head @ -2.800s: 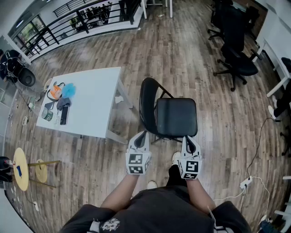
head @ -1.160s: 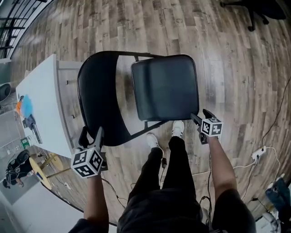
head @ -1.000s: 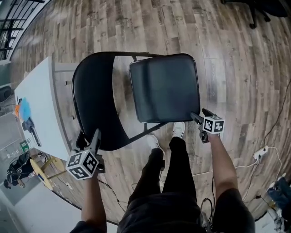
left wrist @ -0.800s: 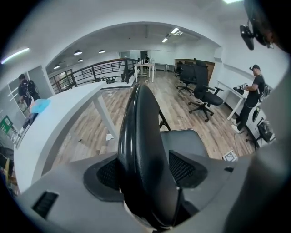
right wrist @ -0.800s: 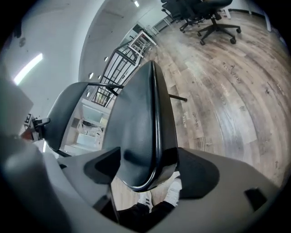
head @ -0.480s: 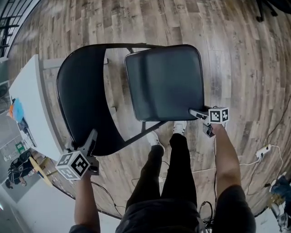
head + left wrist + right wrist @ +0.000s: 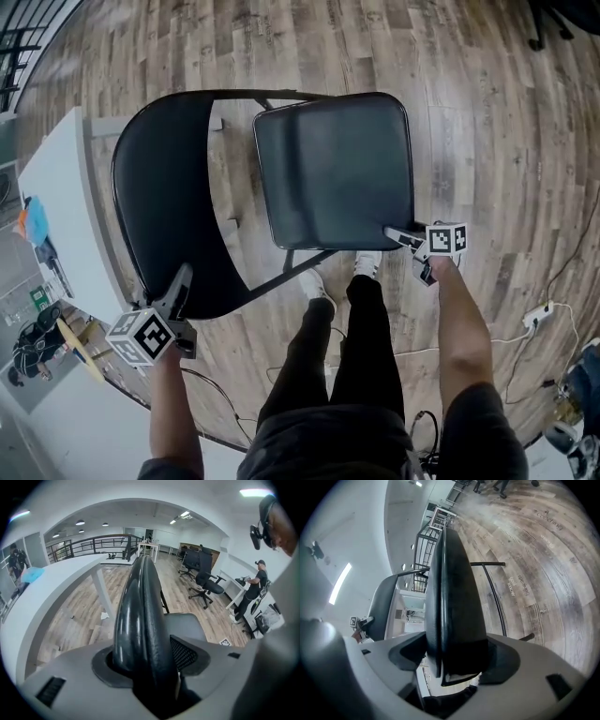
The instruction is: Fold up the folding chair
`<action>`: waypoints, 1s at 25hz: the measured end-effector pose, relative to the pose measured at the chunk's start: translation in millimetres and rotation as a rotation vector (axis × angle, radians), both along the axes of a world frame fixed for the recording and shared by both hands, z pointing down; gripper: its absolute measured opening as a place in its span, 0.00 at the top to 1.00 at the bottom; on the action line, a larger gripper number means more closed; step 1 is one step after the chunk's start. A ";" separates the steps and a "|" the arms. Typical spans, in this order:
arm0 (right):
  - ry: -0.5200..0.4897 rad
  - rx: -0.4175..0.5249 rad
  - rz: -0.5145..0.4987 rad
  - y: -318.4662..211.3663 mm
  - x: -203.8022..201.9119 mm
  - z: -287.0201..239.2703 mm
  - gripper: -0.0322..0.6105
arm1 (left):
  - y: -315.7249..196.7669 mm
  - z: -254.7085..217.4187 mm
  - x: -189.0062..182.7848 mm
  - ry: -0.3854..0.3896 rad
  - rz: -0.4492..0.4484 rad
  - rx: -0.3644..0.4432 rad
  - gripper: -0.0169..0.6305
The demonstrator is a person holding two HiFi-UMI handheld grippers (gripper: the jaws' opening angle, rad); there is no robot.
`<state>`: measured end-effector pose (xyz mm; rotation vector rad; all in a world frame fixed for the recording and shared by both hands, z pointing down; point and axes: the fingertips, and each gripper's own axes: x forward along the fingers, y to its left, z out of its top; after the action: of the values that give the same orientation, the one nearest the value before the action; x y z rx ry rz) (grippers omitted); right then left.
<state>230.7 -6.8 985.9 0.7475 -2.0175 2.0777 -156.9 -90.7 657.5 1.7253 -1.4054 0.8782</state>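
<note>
The black folding chair stands open below me, its seat in the middle and its curved backrest to the left. My left gripper sits on the backrest's near end. In the left gripper view the backrest's edge fills the gap between the closing jaws of the left gripper, and the meshed pad lies against it. My right gripper is at the seat's near right corner. In the right gripper view the seat's edge is clamped in the right gripper.
A white table with small items stands just left of the backrest. The person's legs and shoes are under the chair's near side. A power strip and its cable lie on the wooden floor to the right. Office chairs stand farther off.
The view has closed in over the chair. My left gripper slid down onto the backrest's near end and its jaws narrowed. My right gripper shifted and rolled at the seat's corner.
</note>
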 end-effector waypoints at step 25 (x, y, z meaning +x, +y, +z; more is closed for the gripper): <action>-0.089 0.244 -0.201 5.8 -197.1 -262.1 0.43 | -2.1 -160.0 -51.6 0.083 0.027 0.158 0.85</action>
<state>33.6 -1.0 723.8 0.4679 -2.3161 1.8065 -208.5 -92.8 497.6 1.8803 -1.4320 0.7176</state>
